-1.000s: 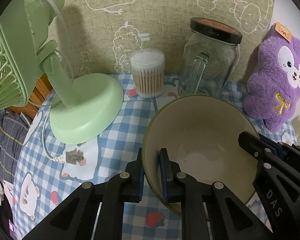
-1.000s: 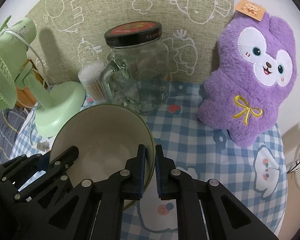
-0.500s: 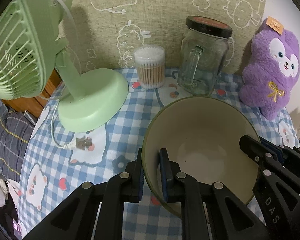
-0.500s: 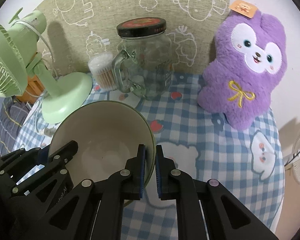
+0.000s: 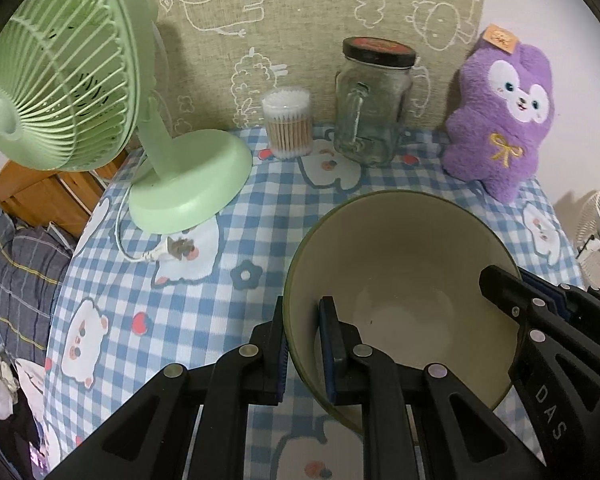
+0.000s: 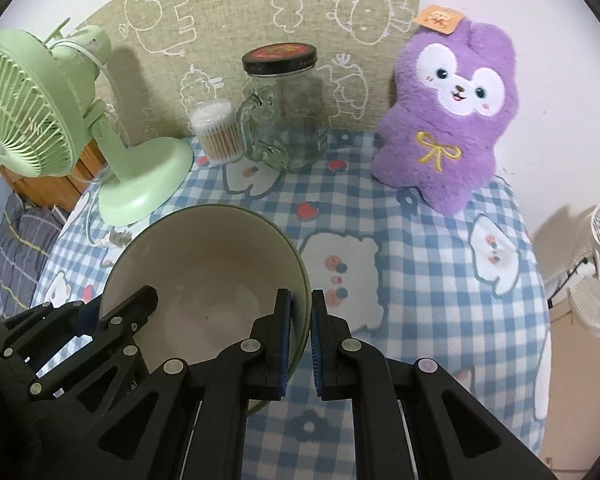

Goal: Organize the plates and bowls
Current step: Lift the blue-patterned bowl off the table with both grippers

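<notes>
Evenly lit, soft indoor light. Faint shadows behind the green fan (image 5: 56,92) and glass jar (image 6: 284,108). Sharp at centre, bowed at edges, black vignette in every corner.

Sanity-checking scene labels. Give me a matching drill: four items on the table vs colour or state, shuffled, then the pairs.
Items:
1. bowl
2. fan
3. jar
4. plush toy

Descriptions:
A. purple, upright against the backdrop
B. clear glass, black lid on
C. rim clamped by both the left tongs and the right tongs
D. pale green, on a round base

Pairs: 1-C, 2-D, 3-B, 4-A
</notes>
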Tool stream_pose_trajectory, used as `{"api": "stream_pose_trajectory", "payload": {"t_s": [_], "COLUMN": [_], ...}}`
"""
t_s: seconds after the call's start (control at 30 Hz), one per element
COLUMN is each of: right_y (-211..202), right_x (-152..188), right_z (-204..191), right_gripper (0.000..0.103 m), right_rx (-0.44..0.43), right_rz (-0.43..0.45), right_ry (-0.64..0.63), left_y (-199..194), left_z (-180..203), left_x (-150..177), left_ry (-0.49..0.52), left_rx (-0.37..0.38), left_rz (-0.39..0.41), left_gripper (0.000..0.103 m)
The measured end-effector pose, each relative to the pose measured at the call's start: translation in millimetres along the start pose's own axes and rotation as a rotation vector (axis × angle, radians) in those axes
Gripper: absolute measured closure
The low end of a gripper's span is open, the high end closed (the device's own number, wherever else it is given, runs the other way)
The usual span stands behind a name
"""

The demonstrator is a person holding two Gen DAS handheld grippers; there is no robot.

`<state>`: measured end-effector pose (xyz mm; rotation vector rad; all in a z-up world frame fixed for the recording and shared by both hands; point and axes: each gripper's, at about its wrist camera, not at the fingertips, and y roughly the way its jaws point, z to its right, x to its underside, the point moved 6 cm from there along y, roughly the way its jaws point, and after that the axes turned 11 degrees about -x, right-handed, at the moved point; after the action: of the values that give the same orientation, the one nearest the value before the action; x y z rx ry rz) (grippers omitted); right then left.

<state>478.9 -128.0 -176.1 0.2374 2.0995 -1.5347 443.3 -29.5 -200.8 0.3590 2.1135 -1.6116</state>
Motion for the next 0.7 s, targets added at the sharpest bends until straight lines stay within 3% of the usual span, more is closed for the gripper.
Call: {"api": "stream_pose_trajectory", "payload": {"t_s": [0.7], "right_y": [-103], "right_x": [37], "right_z": [-30], "right_gripper": [0.091], "right_rx": [0.082], "right_rz": [0.104], "right_ry": [0.072], "left_y": [-91], "left_z": [-22], "left_x": [25], "left_ry": [0.054], "left_rx": [0.088], "left_rz": [0.082], "left_gripper": [0.092]}}
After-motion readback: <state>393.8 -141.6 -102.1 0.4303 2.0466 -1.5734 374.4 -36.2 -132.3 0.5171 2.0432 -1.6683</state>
